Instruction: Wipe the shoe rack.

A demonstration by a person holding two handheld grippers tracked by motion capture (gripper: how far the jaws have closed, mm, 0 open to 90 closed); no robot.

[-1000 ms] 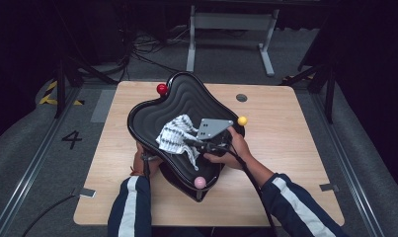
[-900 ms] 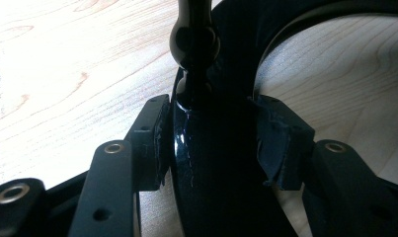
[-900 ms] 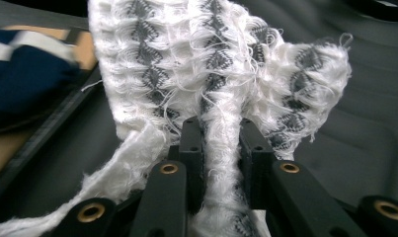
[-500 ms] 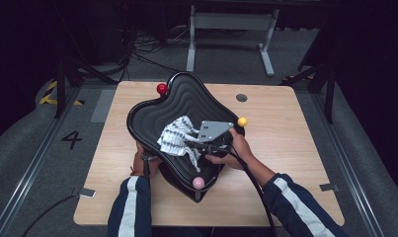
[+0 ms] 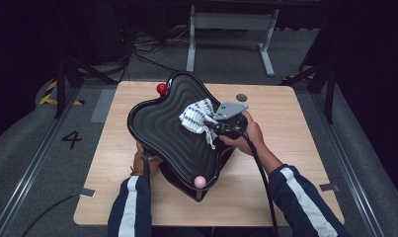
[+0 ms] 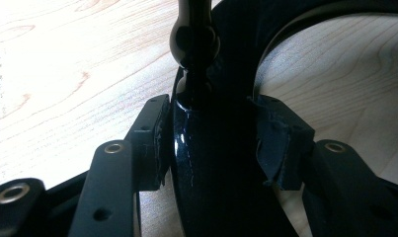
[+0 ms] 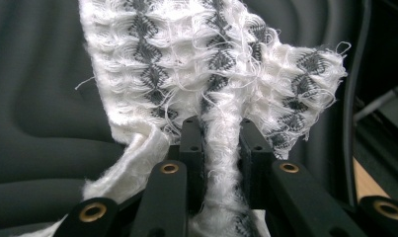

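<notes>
Glossy black plastic tray (image 5: 162,123) w/ ridged top, frayed woven cloth (image 7: 211,64), matt light wood table (image 5: 295,163).

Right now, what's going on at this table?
A person is wiping a black wavy tray with a white cloth. The right gripper is shut on the cloth, pressing it against the tray's ribbed surface near its far right side. The left gripper clamps the tray's glossy black stand, steadying it on the wooden table.
</notes>
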